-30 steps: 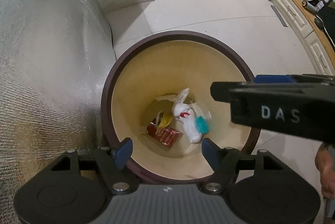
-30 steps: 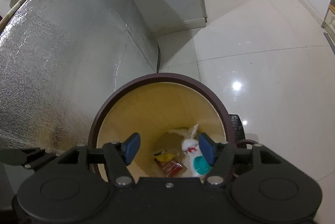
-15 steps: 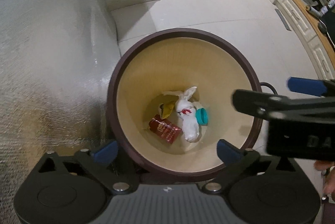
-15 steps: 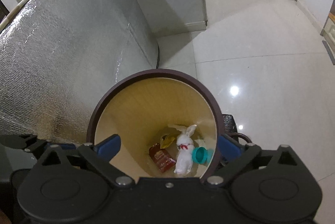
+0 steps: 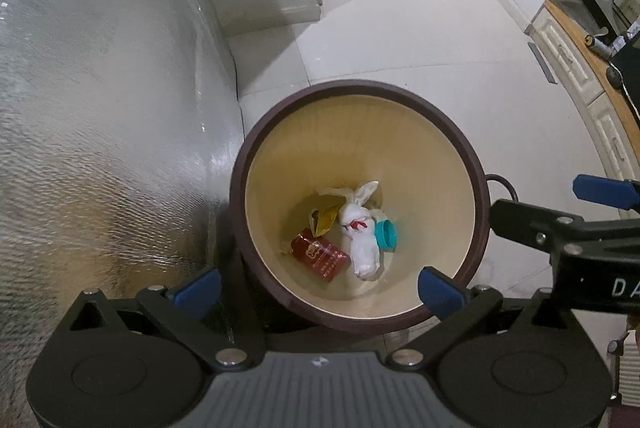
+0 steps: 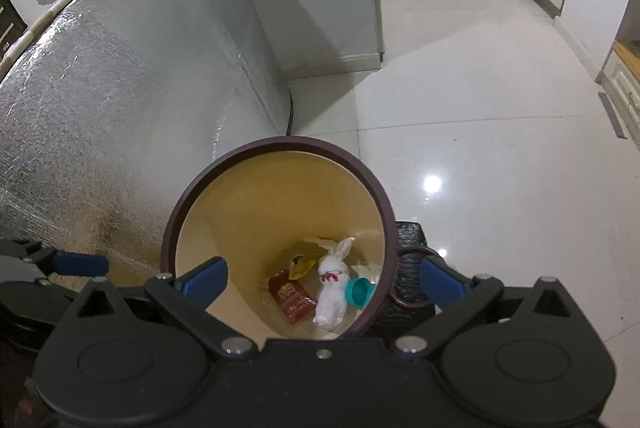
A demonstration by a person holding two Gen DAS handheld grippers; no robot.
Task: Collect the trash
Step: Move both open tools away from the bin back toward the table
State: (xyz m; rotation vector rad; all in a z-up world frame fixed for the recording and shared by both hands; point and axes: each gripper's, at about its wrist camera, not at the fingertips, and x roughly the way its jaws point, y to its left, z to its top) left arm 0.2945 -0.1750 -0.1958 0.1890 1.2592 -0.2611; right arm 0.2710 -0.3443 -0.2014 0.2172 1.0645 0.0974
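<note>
A round bin with a dark brown rim (image 5: 478, 188) (image 6: 176, 228) and tan inside stands on the floor below both grippers. At its bottom lie a white knotted bag (image 5: 362, 232) (image 6: 332, 292), a red packet (image 5: 320, 256) (image 6: 292, 298), a yellow wrapper (image 5: 324, 220) (image 6: 302, 266) and a teal cap (image 5: 386, 234) (image 6: 360, 292). My left gripper (image 5: 318, 286) is open and empty above the bin's near rim. My right gripper (image 6: 322, 278) is open and empty above the bin; it also shows at the right of the left wrist view (image 5: 592, 224).
A large surface covered in silver foil (image 5: 100, 128) (image 6: 120, 88) stands right against the bin's left side. White tiled floor (image 6: 500, 108) stretches beyond and to the right. A cabinet with a wooden top (image 5: 592, 68) runs along the far right.
Both grippers have opened wide, from fingers fairly close together a second ago. Both have risen and drawn back, so the bin looks smaller. The trash in the bin has not moved.
</note>
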